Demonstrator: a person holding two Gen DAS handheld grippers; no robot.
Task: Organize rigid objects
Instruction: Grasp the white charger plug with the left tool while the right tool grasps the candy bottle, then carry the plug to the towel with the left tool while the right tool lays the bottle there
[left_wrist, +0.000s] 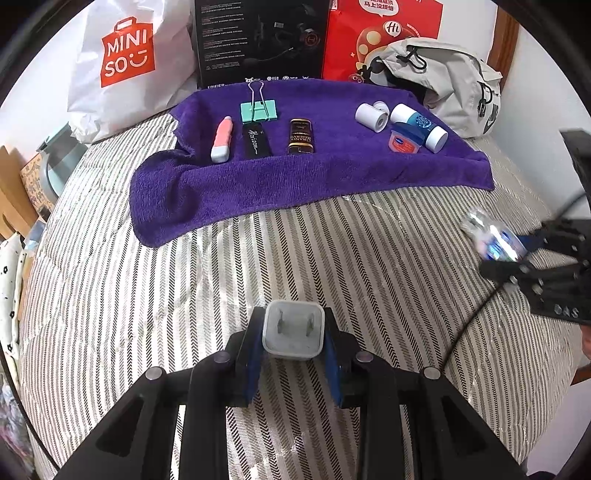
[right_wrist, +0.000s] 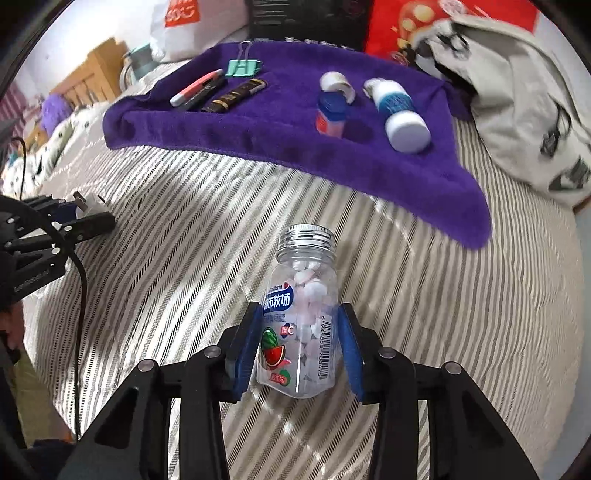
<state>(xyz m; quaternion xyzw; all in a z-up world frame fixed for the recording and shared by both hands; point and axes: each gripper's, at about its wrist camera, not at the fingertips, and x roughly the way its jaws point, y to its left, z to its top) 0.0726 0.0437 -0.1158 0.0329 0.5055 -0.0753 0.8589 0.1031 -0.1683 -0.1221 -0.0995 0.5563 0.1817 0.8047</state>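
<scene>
My left gripper (left_wrist: 293, 332) is shut on a white plug adapter (left_wrist: 293, 330), prongs facing forward, above the striped bed. My right gripper (right_wrist: 297, 332) is shut on a clear candy bottle (right_wrist: 303, 317) with a silver cap; it shows blurred in the left wrist view as the candy bottle (left_wrist: 493, 240). Ahead lies a purple towel (left_wrist: 295, 177). On its left part rest a pink pen-like stick (left_wrist: 222, 139), a teal binder clip (left_wrist: 258, 110), a black tube (left_wrist: 256, 142) and a dark brown tube (left_wrist: 301, 136). On its right sit a white roll (left_wrist: 371, 116), a small Vaseline tub (left_wrist: 406, 138) and a white-blue bottle (left_wrist: 419, 127).
Behind the towel stand a white Miniso bag (left_wrist: 125, 62), a black box (left_wrist: 258, 40) and a red bag (left_wrist: 380, 37). A grey backpack (left_wrist: 454, 85) lies at the back right. A black cable (right_wrist: 79, 288) trails from the left gripper. Striped bedding (left_wrist: 258, 258) stretches between grippers and towel.
</scene>
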